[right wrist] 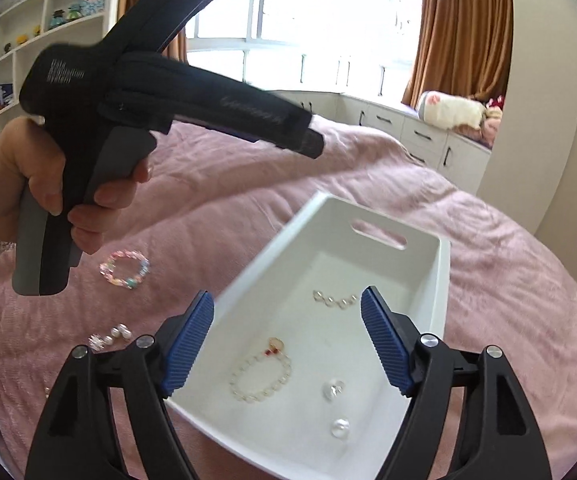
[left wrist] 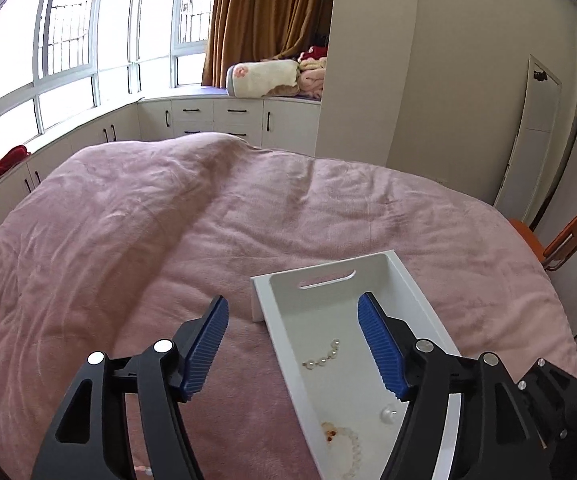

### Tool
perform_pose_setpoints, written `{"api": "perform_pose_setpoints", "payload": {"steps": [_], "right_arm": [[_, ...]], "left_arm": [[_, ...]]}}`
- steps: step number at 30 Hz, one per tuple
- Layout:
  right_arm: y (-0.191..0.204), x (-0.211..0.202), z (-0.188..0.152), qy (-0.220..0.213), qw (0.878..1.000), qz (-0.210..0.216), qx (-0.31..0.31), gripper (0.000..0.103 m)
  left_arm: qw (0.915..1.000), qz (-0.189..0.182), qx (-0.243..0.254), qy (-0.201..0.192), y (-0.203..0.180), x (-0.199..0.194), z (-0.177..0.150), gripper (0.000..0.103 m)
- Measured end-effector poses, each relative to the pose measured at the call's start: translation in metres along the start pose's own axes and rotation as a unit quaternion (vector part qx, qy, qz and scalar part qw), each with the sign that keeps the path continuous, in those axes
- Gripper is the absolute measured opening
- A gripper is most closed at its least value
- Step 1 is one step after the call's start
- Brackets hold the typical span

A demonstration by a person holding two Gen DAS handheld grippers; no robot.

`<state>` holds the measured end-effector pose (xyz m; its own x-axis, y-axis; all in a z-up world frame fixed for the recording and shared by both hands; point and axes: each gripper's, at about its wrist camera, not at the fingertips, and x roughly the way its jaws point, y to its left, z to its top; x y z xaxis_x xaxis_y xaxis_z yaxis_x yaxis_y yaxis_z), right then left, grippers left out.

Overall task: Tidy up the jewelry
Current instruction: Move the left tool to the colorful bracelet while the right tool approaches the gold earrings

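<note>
Both grippers up over the jewelry tray

Left gripper and right gripper gape wide, holding nothing; white tray holds a bead bracelet, another bracelet lies at its 9 o'clock.

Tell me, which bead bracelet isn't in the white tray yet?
The pastel multicoloured bead bracelet lies on the pink blanket; the clear one is inside.

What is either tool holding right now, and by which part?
Nothing. The left tool and right tool both stand open with nothing between their pads, above the white tray. The bead bracelet lies loose inside it.
</note>
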<state>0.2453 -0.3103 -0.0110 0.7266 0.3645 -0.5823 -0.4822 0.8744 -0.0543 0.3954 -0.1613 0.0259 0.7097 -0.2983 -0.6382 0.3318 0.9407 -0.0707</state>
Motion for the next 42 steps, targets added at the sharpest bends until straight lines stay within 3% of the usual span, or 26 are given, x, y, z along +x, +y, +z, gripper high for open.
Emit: {"api": "perform_pose_setpoints", "payload": {"steps": [4,10,16,22,30,38,42], "right_arm": [[0.025,-0.014,0.008,-0.023,0.999,0.027,-0.011,0.078],[0.071,-0.026,0.015,-0.053,0.996,0.06,-0.041,0.081],[0.118,-0.024,0.017,-0.078,0.99,0.101,-0.058,0.081],[0.167,-0.011,0.001,-0.06,0.982,0.157,-0.083,0.081],[0.218,0.003,-0.055,-0.008,0.972,0.199,-0.126,0.081],[0.245,0.025,-0.113,0.054,0.964,0.204,-0.162,0.076],[0.256,0.034,-0.139,0.083,0.958,0.196,-0.19,0.068]], "left_arm": [[0.9992,0.01,-0.036,-0.015,0.037,-0.043,-0.023,0.071],[0.9964,0.043,-0.07,-0.021,0.1,-0.101,-0.082,0.072],[0.9901,0.061,-0.126,-0.006,0.146,-0.126,-0.141,0.072],[0.9877,0.065,-0.141,0.017,0.163,-0.126,-0.18,0.073],[0.9842,0.047,-0.166,0.04,0.165,-0.096,-0.208,0.073],[0.9762,0.057,-0.197,0.071,0.179,-0.054,-0.223,0.073],[0.9722,0.058,-0.212,0.082,0.185,-0.036,-0.226,0.073]]}}
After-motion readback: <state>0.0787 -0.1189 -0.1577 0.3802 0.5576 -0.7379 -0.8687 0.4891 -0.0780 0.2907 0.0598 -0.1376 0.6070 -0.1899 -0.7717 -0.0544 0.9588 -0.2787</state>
